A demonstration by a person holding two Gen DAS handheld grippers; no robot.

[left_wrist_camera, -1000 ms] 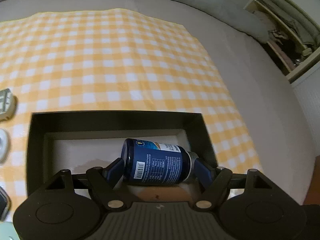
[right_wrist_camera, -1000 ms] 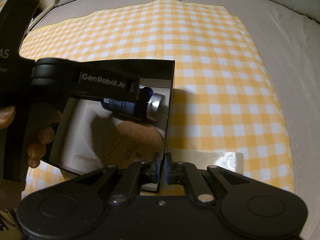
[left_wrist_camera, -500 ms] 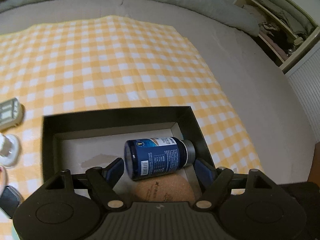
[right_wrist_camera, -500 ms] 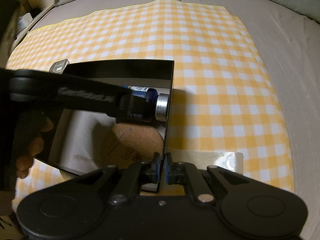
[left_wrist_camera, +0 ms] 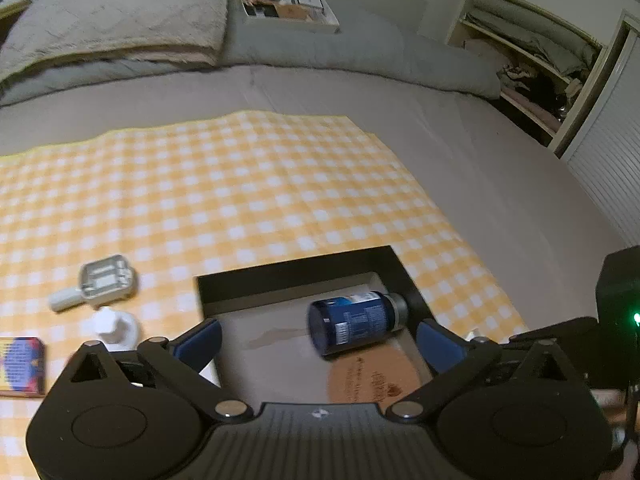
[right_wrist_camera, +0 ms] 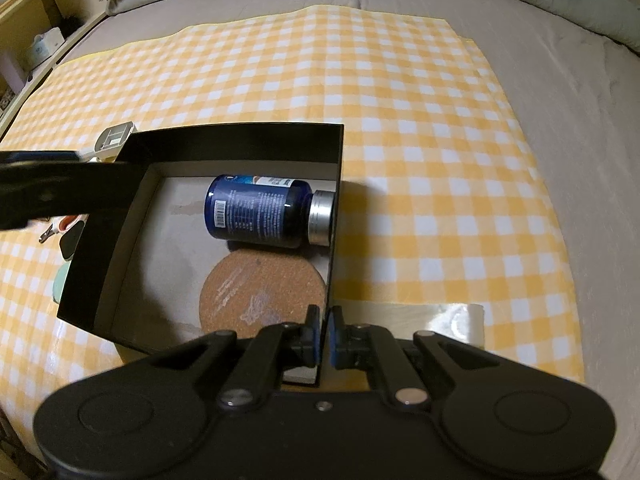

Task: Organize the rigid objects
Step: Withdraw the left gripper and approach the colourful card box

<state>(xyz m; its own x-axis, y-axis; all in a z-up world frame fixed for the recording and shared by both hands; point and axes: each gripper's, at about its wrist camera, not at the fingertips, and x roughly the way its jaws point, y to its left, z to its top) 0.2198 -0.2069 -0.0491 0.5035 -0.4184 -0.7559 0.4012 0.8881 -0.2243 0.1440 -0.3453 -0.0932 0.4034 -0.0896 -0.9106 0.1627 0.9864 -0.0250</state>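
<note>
Where our left gripper point(left_wrist_camera: 318, 340) clasped it a second ago, the blue bottle point(right_wrist_camera: 258, 211) now lies freed mid-frame inside the black box point(right_wrist_camera: 240, 140), jaws just spread wide. Our right gripper point(right_wrist_camera: 324, 334) pinches the box wall; only the left view shows a white bottle point(left_wrist_camera: 116, 326).

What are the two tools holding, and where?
The right tool pinches the black box by its side wall. The left tool is open, holding nothing.
</note>
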